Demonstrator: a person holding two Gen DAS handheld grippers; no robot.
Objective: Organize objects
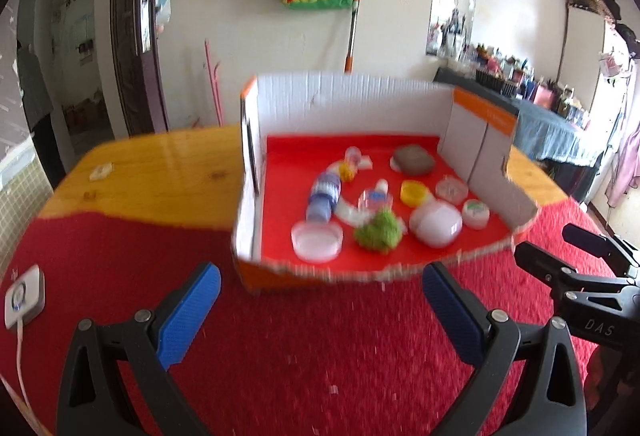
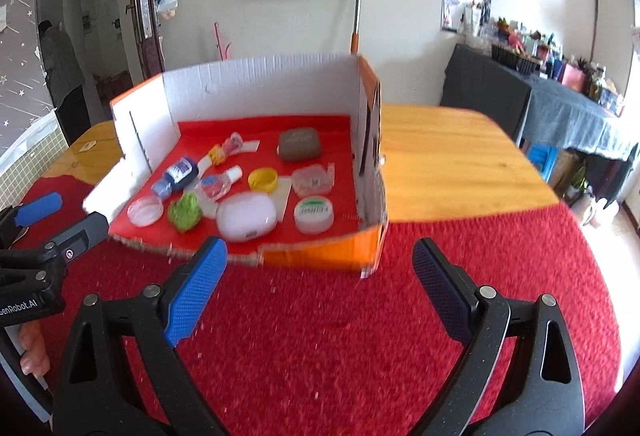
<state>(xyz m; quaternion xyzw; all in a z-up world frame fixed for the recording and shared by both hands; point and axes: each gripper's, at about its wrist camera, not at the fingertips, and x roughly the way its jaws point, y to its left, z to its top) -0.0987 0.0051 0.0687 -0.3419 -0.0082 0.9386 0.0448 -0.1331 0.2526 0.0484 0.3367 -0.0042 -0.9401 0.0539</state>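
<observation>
A cut-open cardboard box [image 1: 344, 91] [image 2: 260, 79] with a red floor stands on the table. Inside lie several small items: a blue bottle [image 1: 323, 195] [image 2: 178, 173], a green fuzzy lump [image 1: 380, 230] [image 2: 185, 211], a white case [image 1: 436, 224] [image 2: 247, 216], a yellow cap [image 1: 414, 192] [image 2: 263, 179], a grey pouch [image 1: 413, 159] [image 2: 299, 143], a round clear dish [image 1: 317, 239] [image 2: 145, 211] and a white tin [image 1: 475, 213] [image 2: 314, 213]. My left gripper [image 1: 322, 286] hangs open before the box's front edge, holding nothing. My right gripper [image 2: 320, 262] is open too, empty, near the box's front right corner.
A red cloth [image 1: 304, 348] [image 2: 328, 336] covers the near part of the wooden table [image 1: 160, 171] [image 2: 452, 155]. A white device with a cable [image 1: 24, 296] lies at the left. A dark-clothed side table [image 2: 560, 107] stands to the right. Bags hang on the back wall.
</observation>
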